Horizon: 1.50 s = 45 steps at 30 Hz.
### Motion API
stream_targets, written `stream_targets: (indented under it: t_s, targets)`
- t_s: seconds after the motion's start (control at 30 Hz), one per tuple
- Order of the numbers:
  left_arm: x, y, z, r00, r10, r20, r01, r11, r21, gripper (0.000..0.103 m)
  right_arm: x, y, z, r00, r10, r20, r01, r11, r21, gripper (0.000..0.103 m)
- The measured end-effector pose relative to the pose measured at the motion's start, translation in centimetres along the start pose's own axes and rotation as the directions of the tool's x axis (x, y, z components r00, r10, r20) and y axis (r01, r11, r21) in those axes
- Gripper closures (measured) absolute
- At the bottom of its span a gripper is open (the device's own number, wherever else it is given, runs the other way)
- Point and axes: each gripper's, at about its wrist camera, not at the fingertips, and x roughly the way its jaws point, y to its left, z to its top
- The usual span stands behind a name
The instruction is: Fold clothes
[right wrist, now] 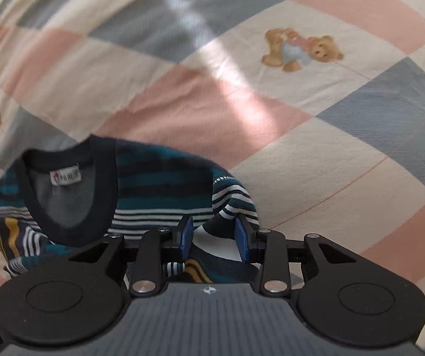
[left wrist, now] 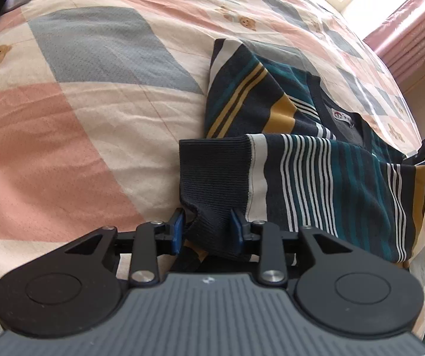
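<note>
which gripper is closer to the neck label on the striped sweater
Right. The right gripper sits just below the collar, beside the neck label, with shoulder fabric between its pads. The left gripper is at the ribbed hem, far from the label.

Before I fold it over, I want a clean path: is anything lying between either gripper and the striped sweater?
Nothing visible. The left gripper has the striped sweater's dark ribbed hem between its fingers, and the right gripper has striped fabric between its own. Only the checked quilt lies around.
</note>
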Motion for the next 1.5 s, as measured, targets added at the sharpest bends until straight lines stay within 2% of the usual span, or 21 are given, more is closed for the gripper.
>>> stream_targets:
  t_s: [0.1, 0.2, 0.33, 0.37, 0.43, 0.5, 0.57, 0.67, 0.77, 0.8, 0.87, 1.0, 1.03, 1.1, 1.17, 1.2, 1.23, 1.33, 1.4, 1.43, 1.5]
  targets:
    - [0.0, 0.1, 0.1, 1.000, -0.008, 0.001, 0.008, 1.000, 0.001, 0.073, -1.3, -0.3, 0.1, 0.997, -0.045, 0.060, 0.048, 0.997, -0.052, 0.098]
    - [0.1, 0.2, 0.2, 1.000, -0.014, 0.000, 0.014, 1.000, 0.006, 0.073, -1.9, -5.3, 1.2, 0.990, -0.062, 0.123, 0.050, 0.994, 0.097, 0.102]
    - [0.1, 0.1, 0.3, 1.000, -0.005, 0.002, 0.005, 1.000, 0.014, 0.072, -0.9, -10.3, -0.1, 0.973, 0.095, 0.212, -0.155, 0.945, 0.289, 0.096]
    - [-0.1, 0.1, 0.3, 1.000, -0.001, 0.005, 0.001, 1.000, 0.018, 0.072, -1.3, -11.0, -0.7, 0.955, 0.128, 0.266, -0.212, 0.924, 0.318, 0.093]
    - [-0.3, 0.1, 0.3, 1.000, 0.008, 0.012, -0.009, 1.000, 0.027, 0.072, -3.9, -11.3, -3.1, 0.894, 0.094, 0.438, -0.237, 0.929, 0.284, 0.075]
    - [-0.6, 0.3, 0.3, 1.000, 0.017, 0.016, -0.018, 1.000, 0.023, 0.072, -6.1, -10.1, -6.4, 0.815, 0.073, 0.574, -0.201, 0.966, 0.162, 0.074]
    - [-0.9, 0.5, 0.4, 1.000, 0.024, 0.018, -0.025, 1.000, 0.008, 0.072, -6.7, -7.9, -9.8, 0.778, 0.151, 0.610, -0.189, 0.982, -0.002, 0.075]
    - [-1.4, 0.8, 0.3, 0.999, 0.034, 0.023, -0.034, 0.999, -0.026, 0.074, -4.8, -3.6, -13.7, 0.783, 0.196, 0.590, -0.112, 0.978, -0.177, 0.076]
    - [-2.0, 1.3, 0.1, 0.999, 0.029, 0.019, -0.027, 0.994, -0.106, 0.073, 0.2, -1.6, -13.9, 0.840, 0.122, 0.528, -0.036, 0.985, -0.170, 0.073]
    - [-2.3, 1.5, 0.0, 1.000, 0.020, 0.019, -0.018, 0.990, -0.141, 0.071, 1.5, -1.4, -13.7, 0.847, 0.090, 0.523, -0.014, 0.989, -0.148, 0.073]
    - [-3.2, 2.0, -0.3, 1.000, 0.001, 0.026, 0.004, 0.977, -0.214, 0.065, 1.8, -1.1, -13.9, 0.830, 0.078, 0.552, -0.011, 0.992, -0.124, 0.068]
    - [-4.0, 3.1, -1.0, 0.998, -0.047, 0.046, 0.061, 0.935, -0.349, 0.052, -1.6, -0.6, -16.5, 0.755, 0.107, 0.647, -0.038, 0.992, -0.120, 0.067]
    - [-3.7, 3.5, -1.2, 0.997, -0.066, 0.047, 0.079, 0.919, -0.386, 0.050, -2.1, -0.6, -17.2, 0.746, 0.110, 0.657, -0.037, 0.992, -0.123, 0.067]
    - [-2.5, 4.1, -1.4, 0.994, -0.098, 0.043, 0.107, 0.885, -0.453, 0.050, -1.6, -0.6, -18.2, 0.759, 0.112, 0.641, -0.034, 0.991, -0.133, 0.059]
    - [-0.8, 4.5, -1.5, 0.993, -0.115, 0.034, 0.117, 0.849, -0.515, 0.065, 0.2, -0.5, -18.6, 0.789, 0.079, 0.609, -0.006, 0.993, -0.120, 0.059]
    - [-0.1, 4.6, -1.5, 0.993, -0.115, 0.033, 0.114, 0.833, -0.541, 0.080, 0.7, -0.4, -19.0, 0.788, 0.068, 0.612, 0.006, 0.993, -0.117, 0.059]
    - [0.1, 4.6, -1.5, 0.994, -0.102, 0.042, 0.108, 0.826, -0.553, 0.086, 1.1, -0.3, -19.4, 0.783, 0.057, 0.619, 0.017, 0.994, -0.112, 0.059]
    - [-1.0, 3.0, -1.3, 0.997, -0.012, 0.079, 0.047, 0.887, -0.460, 0.090, -0.3, 0.1, -20.5, 0.744, 0.056, 0.666, 0.005, 0.996, -0.090, 0.059]
    - [-1.5, 1.5, -1.3, 0.995, 0.050, 0.082, -0.016, 0.926, -0.376, 0.084, -0.8, 0.1, -21.4, 0.728, 0.074, 0.682, -0.021, 0.996, -0.085, 0.059]
    - [-1.4, 1.0, -1.3, 0.996, 0.057, 0.071, -0.028, 0.933, -0.358, 0.073, -0.7, 0.0, -21.6, 0.731, 0.072, 0.679, -0.027, 0.997, -0.078, 0.059]
    - [-1.1, 0.6, -1.3, 0.996, 0.054, 0.065, -0.026, 0.926, -0.377, 0.074, -0.6, -0.2, -22.1, 0.737, 0.070, 0.672, -0.041, 0.997, -0.059, 0.059]
